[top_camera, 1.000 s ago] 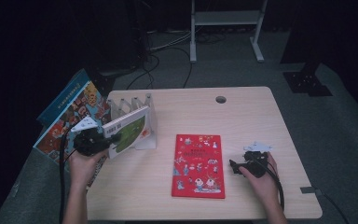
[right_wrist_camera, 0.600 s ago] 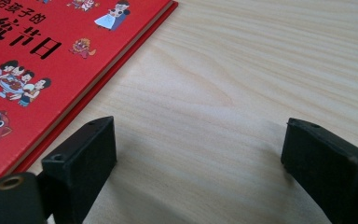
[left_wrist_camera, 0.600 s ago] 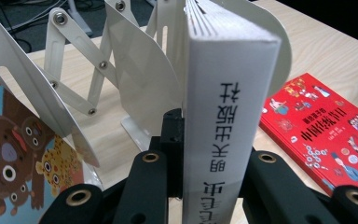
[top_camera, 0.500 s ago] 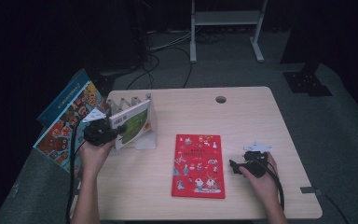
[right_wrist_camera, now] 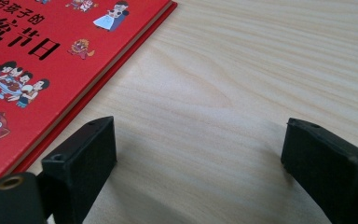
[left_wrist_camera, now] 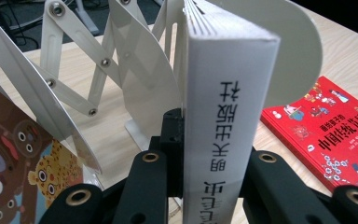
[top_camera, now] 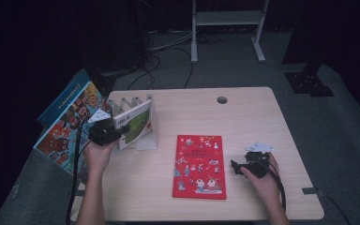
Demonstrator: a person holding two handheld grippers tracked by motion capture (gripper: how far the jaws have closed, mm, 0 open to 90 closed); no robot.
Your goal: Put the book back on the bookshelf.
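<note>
Near the right edge of the table (top_camera: 243,117), the right gripper (top_camera: 242,166) rests on the wood with its jaws spread and nothing between them; just left of it a red book (top_camera: 198,166) lies flat, cover up; farther left the left gripper (top_camera: 115,132) pinches a white book (left_wrist_camera: 223,116) by its spine, holding it upright and tilted at the near end of a white folding book rack (top_camera: 133,105), against the rack's end plate; beyond the table's left edge 2 picture books (top_camera: 68,124) lean, the far 1 blue.
</note>
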